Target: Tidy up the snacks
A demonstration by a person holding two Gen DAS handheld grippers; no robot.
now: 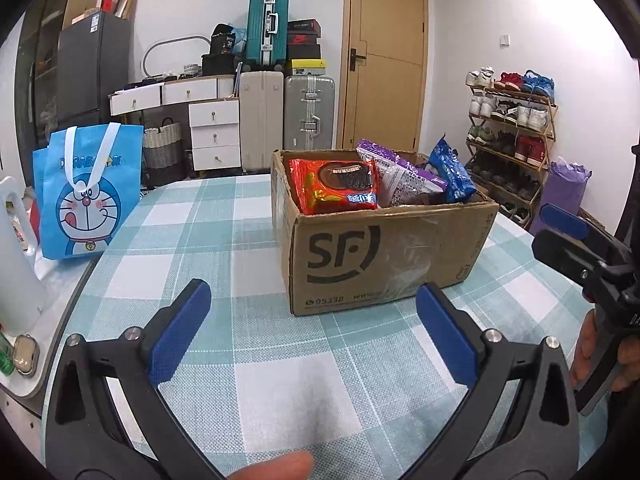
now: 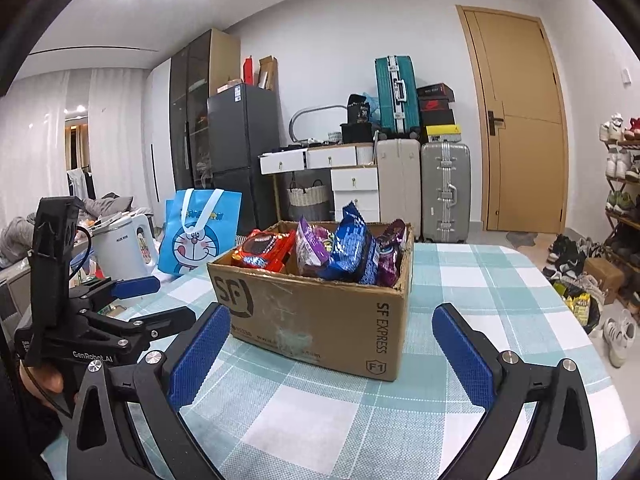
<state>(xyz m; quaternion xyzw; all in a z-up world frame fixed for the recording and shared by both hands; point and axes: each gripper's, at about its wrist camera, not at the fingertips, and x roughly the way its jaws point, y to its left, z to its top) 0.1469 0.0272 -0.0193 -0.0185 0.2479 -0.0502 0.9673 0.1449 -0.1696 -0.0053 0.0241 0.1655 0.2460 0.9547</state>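
Note:
An open cardboard box [image 1: 384,256] marked SF stands on the checked tablecloth and shows in the right wrist view too [image 2: 320,312]. Inside it stand a red cookie pack [image 1: 336,186], a purple pack [image 1: 400,172] and a blue pack [image 1: 454,172]; in the right wrist view these are the red [image 2: 264,250], purple [image 2: 314,250] and blue [image 2: 354,250] packs, plus another purple pack [image 2: 390,254]. My left gripper [image 1: 312,332] is open and empty just in front of the box. My right gripper [image 2: 330,354] is open and empty before the box's near corner.
A blue Doraemon bag [image 1: 86,192] stands at the table's left edge, also in the right wrist view [image 2: 200,232]. A white appliance [image 2: 124,246] sits beyond it. Suitcases [image 1: 288,116], drawers and a shoe rack [image 1: 512,136] line the room behind. The left gripper shows in the right wrist view [image 2: 148,300].

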